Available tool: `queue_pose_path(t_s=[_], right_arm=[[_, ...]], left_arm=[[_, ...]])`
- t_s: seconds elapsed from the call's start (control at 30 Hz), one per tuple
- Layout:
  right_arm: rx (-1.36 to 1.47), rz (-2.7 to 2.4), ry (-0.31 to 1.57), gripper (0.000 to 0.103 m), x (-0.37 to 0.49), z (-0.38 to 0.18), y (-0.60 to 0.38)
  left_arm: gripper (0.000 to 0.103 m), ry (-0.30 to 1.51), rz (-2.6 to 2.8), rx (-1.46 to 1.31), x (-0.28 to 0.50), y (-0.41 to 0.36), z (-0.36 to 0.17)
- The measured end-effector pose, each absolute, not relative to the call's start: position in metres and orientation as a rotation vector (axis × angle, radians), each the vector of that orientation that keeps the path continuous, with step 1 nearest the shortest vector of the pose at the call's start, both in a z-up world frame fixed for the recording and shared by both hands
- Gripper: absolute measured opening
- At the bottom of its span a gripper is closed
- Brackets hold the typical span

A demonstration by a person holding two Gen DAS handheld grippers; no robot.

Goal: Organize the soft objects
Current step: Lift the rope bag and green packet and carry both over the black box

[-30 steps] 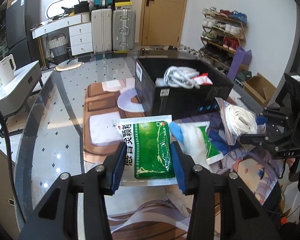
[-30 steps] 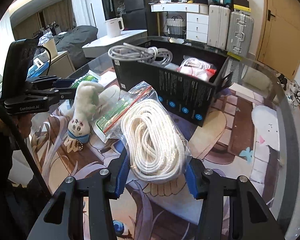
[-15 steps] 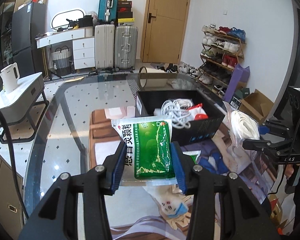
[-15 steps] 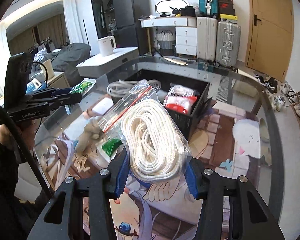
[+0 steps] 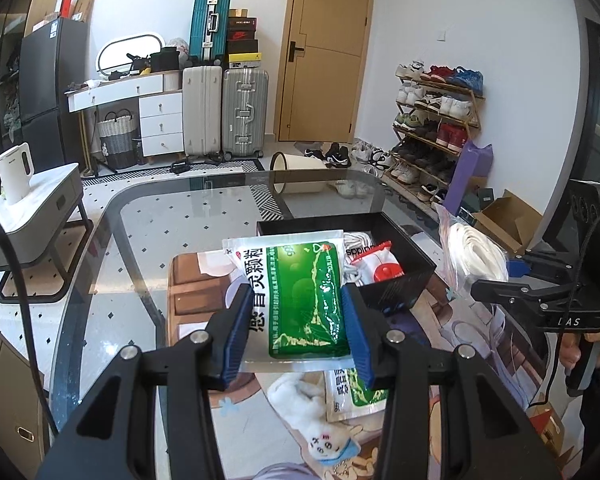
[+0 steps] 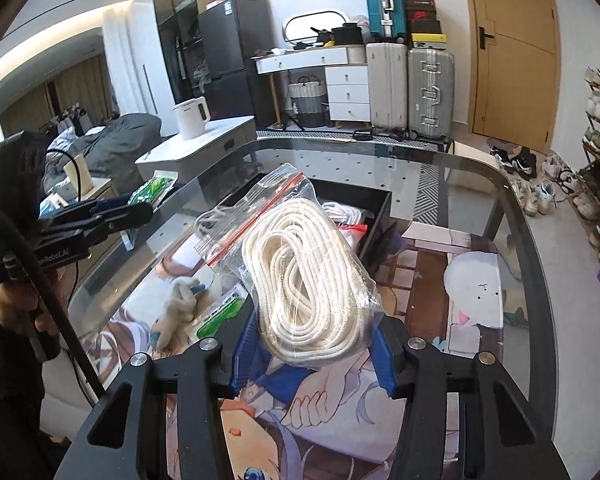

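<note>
My left gripper (image 5: 296, 320) is shut on a green-and-white medicine packet (image 5: 300, 300), held in the air above the table. Beyond it lies an open black box (image 5: 396, 276) with white cable and a red-and-white bag inside. My right gripper (image 6: 312, 340) is shut on a clear zip bag of white rope (image 6: 304, 276), also lifted, with the black box (image 6: 376, 216) just behind it. On the mat below lie a white plush toy (image 5: 312, 420) and a second green packet (image 5: 356, 392). Each gripper appears in the other's view: the right gripper (image 5: 500, 276), the left gripper (image 6: 128, 212).
A glass table (image 5: 148, 240) carries a printed anime mat (image 6: 480, 292). A white side table with a kettle (image 5: 16, 176) stands to the left. Suitcases, a dresser, a door and a shoe rack line the far walls. A hand (image 6: 16, 304) grips the left handle.
Both grippers have risen with their loads: the packet and the rope bag came up off the mat, and the black box now sits lower and farther off in both views.
</note>
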State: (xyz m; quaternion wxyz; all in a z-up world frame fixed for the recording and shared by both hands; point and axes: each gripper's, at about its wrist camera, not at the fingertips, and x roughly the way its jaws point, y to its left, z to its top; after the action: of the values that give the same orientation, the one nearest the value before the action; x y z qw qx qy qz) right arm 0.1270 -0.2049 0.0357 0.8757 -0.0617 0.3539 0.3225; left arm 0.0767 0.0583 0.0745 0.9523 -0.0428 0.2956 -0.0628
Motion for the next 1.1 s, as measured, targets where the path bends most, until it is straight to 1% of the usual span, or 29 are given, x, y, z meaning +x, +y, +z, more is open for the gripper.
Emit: queue_pose_path(t_s=[0.33, 1.1], right_arm=[[-0.104, 0.636, 0.741, 0.049, 0.138, 0.042, -0.199], [-0.094, 0.529, 0.798, 0.049, 0.177, 0.031, -0.166]], left_arm=[[0.043, 0.590, -0.135, -0.082, 0.095, 0.055, 0.078], [0.043, 0.595, -0.143, -0.064, 0.137, 0.042, 0.069]])
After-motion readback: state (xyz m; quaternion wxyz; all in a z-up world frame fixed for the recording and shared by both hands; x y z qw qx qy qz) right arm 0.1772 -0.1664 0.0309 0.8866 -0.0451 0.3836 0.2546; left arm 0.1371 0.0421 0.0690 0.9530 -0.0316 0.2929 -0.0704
